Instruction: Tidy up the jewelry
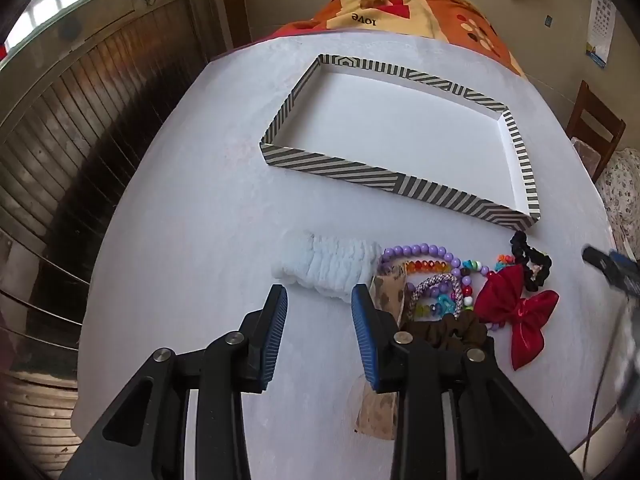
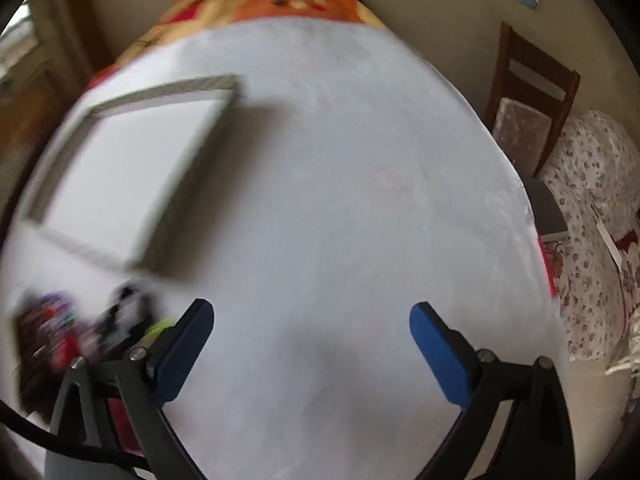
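White cloth-covered table (image 1: pixel 192 216), striped tray (image 1: pixel 400 184) lying empty on it, heap of jewelry (image 1: pixel 436 284) just beside its near wall, with a pale blue scrunchie (image 1: pixel 328 268) at the heap's left end. Left gripper (image 1: pixel 320 304) parted to a middling gap and holding nothing, low near that scrunchie; right gripper (image 2: pixel 312 316) spread wide, empty, over bare cloth in a blurred view. Best to take one piece alone, probably the scrunchie, pinching across its band so that no beads come along.

My left gripper (image 1: pixel 319 304) and right gripper (image 2: pixel 312 318) share black linkage arms, silver round pivot screws and ribbed blue pads, with a black cable (image 2: pixel 60 446) by the right.
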### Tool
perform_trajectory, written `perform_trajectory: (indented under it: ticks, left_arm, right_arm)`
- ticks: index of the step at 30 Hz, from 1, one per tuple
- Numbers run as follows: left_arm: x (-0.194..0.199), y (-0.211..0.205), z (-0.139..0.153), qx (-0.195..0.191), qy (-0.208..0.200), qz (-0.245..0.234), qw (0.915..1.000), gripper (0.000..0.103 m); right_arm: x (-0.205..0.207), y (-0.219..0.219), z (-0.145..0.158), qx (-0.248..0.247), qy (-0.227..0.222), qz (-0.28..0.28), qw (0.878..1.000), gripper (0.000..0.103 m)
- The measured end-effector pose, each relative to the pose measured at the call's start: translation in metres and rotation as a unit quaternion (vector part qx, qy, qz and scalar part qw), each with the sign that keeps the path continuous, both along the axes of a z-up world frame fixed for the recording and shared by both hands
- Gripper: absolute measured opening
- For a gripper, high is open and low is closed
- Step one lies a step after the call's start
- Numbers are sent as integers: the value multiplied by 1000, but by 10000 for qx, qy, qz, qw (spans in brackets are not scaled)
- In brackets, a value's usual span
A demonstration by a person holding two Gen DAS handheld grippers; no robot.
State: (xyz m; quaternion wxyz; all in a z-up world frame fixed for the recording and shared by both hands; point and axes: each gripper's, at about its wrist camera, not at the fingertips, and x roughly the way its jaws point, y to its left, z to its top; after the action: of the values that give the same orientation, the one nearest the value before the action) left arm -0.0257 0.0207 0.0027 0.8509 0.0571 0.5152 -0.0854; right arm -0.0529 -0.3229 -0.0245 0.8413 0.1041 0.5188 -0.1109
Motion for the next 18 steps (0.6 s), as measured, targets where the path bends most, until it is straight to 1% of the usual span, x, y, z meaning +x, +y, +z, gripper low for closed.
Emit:
perform_trajectory:
  ticks: [3,5,9,12,15,18]
  left_arm:
    - [-4,-2,2,-42,-19,-13,10000,25]
    - [-8,-3,4,-58,-62,-35,10000,25]
    - [-14,-4,11,-64,-184,-75,9998,25]
    - [-18,-4,13,-96,-199,-96,9997,25]
    - [-21,-3,13,-107,-217,-70,9997,25]
    - [-23,-1,13,-105,-223,-41,9997,25]
  right_arm:
    - [-19,49,23,184,-246,260,9992,101]
    - [-33,76,34,133,-381,424,9983,101]
    - [-40,123,48,48,-630,641,9959,101]
    - [-41,135,51,140,-649,715,9952,101]
    - [-39,147,52,-32,-691,809,9943,101]
    - [-37,155,53,30,-602,873,9944,101]
